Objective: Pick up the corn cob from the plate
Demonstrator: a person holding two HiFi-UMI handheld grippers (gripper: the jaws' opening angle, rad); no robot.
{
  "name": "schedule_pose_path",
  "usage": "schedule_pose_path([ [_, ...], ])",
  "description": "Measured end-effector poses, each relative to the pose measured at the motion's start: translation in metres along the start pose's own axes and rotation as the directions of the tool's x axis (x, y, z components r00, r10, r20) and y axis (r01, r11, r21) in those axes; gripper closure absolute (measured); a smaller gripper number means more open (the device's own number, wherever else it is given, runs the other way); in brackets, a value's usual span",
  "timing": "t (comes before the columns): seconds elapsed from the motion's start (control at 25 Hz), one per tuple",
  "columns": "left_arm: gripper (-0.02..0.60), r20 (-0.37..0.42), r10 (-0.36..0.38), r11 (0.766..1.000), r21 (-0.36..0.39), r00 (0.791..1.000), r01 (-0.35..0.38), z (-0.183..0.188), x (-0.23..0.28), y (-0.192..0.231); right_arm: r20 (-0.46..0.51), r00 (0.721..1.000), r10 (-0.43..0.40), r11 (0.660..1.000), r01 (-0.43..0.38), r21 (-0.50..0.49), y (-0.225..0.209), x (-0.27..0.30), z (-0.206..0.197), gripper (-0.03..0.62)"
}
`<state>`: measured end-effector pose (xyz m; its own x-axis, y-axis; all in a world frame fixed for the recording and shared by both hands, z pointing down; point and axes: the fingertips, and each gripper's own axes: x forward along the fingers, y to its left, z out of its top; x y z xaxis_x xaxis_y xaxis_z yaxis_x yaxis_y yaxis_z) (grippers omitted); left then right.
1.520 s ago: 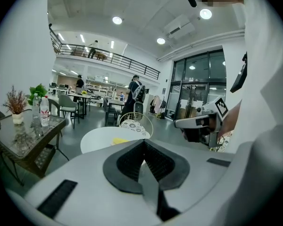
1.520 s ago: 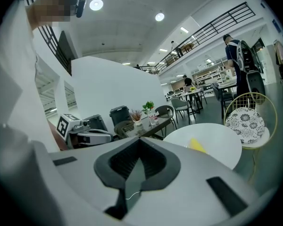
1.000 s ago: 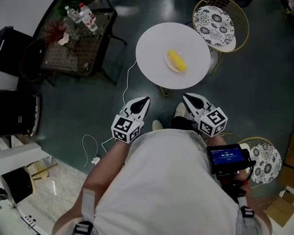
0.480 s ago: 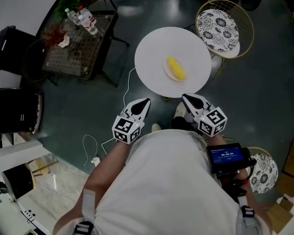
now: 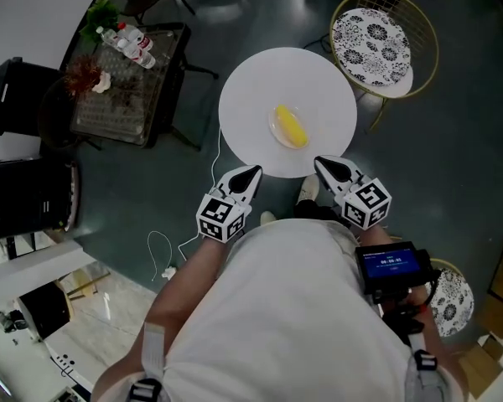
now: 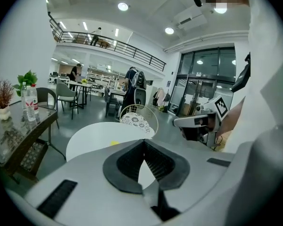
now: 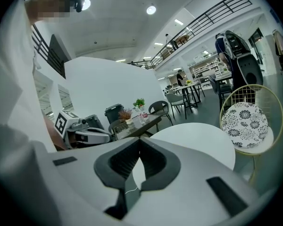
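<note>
Both grippers sit low in the middle of the head view, held out in front of the person's body and pointing up the frame toward the round white desk (image 5: pixel 251 90). The left gripper (image 5: pixel 250 174) angles up and to the right, the right gripper (image 5: pixel 322 164) up and to the left, so their tips lean toward each other. Both tips lie just at the desk's near edge. In each gripper view the jaws are closed, tips meeting, with nothing between them.

The corn cob (image 5: pixel 290 128) lies on a small plate (image 5: pixel 273 122) near the middle of the desk, slanting from upper left to lower right. It is apart from both grippers and lies between their lines of aim.

The floor (image 5: pixel 453 141) is dark and glossy. At the upper right stands a wire chair (image 5: pixel 371 33) with a patterned cushion. At the upper left is a glass side table (image 5: pixel 109 99) carrying bottles (image 5: pixel 127 40) and a plant (image 5: pixel 101 12). A white cable (image 5: pixel 161 251) trails across the floor at the lower left. A small lit screen (image 5: pixel 387 265) hangs at the person's waist, lower right.
</note>
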<state>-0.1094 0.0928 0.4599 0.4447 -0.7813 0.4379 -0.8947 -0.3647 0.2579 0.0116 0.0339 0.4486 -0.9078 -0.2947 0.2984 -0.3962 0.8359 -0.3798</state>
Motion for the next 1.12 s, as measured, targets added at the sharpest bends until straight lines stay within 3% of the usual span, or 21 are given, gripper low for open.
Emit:
schedule_pose_path([
  [0.36,0.574,-0.071,0.02,0.999,0.03,0.997,-0.018,0.011,0.051,0.001,-0.013,1.0,0.026,1.0,-0.026,-0.002,-0.052,0.004,0.01,0.588],
  [0.48,0.574,-0.099,0.022,0.998,0.065,0.995,-0.016,0.015,0.077,-0.008,-0.006,0.999,0.041,0.999,-0.041,0.01,-0.078,-0.002,0.013,0.586],
  [0.76,0.574,-0.157,0.005,0.986,0.165,0.988,0.021,0.02,0.088,-0.007,0.001,0.999,0.045,0.999,-0.045,0.022,-0.093,-0.004,0.017,0.588],
  [0.96,0.574,-0.241,-0.012,0.956,0.283,0.97,0.083,0.013,0.1,-0.002,0.016,1.0,0.014,0.999,-0.015,0.045,-0.104,-0.008,0.016,0.587],
  [1.12,0.574,-0.327,-0.036,0.906,0.389,0.944,0.169,0.004,0.117,0.003,0.02,1.0,-0.019,0.997,0.017,0.073,-0.112,-0.011,0.009,0.588],
])
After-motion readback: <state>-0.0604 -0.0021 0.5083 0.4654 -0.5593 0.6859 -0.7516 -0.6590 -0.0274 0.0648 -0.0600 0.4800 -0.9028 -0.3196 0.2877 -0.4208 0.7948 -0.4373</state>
